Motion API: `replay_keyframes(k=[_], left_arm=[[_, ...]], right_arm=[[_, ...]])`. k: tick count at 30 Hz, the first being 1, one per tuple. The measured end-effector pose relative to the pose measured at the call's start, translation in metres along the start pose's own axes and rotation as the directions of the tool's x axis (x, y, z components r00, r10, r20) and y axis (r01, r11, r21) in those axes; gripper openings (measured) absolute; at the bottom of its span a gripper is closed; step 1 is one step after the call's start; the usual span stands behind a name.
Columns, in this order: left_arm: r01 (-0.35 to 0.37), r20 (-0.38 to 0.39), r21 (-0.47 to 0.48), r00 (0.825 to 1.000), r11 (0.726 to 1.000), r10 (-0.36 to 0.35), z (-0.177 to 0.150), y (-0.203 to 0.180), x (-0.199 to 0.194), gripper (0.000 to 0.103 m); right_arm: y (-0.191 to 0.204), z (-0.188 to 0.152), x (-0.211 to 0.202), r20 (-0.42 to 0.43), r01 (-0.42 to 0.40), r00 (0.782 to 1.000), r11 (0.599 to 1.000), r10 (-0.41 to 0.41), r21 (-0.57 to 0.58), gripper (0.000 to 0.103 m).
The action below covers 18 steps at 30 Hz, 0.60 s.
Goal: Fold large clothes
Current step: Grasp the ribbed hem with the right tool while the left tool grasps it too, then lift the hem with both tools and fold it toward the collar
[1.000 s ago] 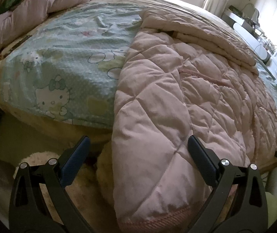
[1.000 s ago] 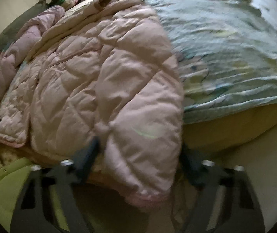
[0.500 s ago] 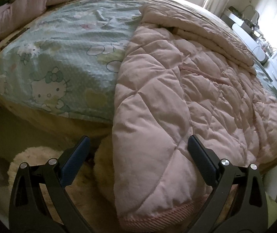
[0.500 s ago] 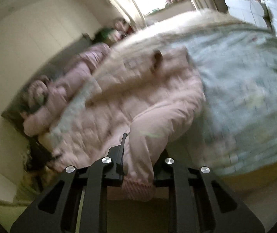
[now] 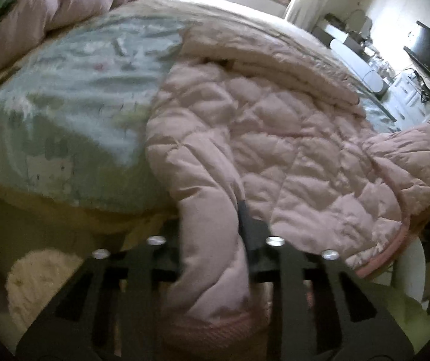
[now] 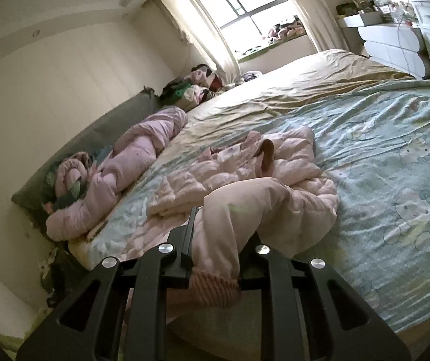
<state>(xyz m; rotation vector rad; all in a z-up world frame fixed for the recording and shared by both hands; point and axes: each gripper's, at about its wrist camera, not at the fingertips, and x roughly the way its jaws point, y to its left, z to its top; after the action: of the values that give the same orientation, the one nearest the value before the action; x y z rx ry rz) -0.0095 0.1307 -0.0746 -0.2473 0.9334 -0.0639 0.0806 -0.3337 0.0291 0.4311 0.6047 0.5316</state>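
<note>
Two sleeves are pinched: your left claw [image 5: 212,225] has just closed on one cuff, your right claw [image 6: 215,240] clamps the other sleeve [image 6: 227,225] above its ribbed cuff. Your pink quilted coat [image 5: 275,150] lies at the bed's [image 6: 395,180] near edge, long axis running inward, collar probably farthest, though the left view is blurred. Uneven lifting could slip slick padding free or drag the coat off that edge.

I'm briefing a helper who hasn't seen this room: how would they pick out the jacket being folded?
Find the bed with the mint cartoon sheet. The pink quilted jacket lies on it near the front edge, a ribbed-cuffed sleeve clamped in each gripper. Unlike the pink duvet rolled along the wall, it is diamond-stitched.
</note>
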Motion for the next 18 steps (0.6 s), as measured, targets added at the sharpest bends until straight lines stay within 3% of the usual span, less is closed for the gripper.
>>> replay_keyframes(k=[7,18], left_arm=[[0.021,0.085,0.024,0.996,0.999,-0.023,0.034,-0.009,-0.014,0.014],[0.049,0.218,0.026,0.975,0.998,-0.053,0.113,-0.023,-0.028,0.014]], right_arm=[[-0.007,0.012,0.009,0.038,-0.005,0.999,1.0,0.004,0.025,0.018],[-0.02,0.048,0.02,0.099,0.013,0.995,0.998,-0.019,0.063,0.018]])
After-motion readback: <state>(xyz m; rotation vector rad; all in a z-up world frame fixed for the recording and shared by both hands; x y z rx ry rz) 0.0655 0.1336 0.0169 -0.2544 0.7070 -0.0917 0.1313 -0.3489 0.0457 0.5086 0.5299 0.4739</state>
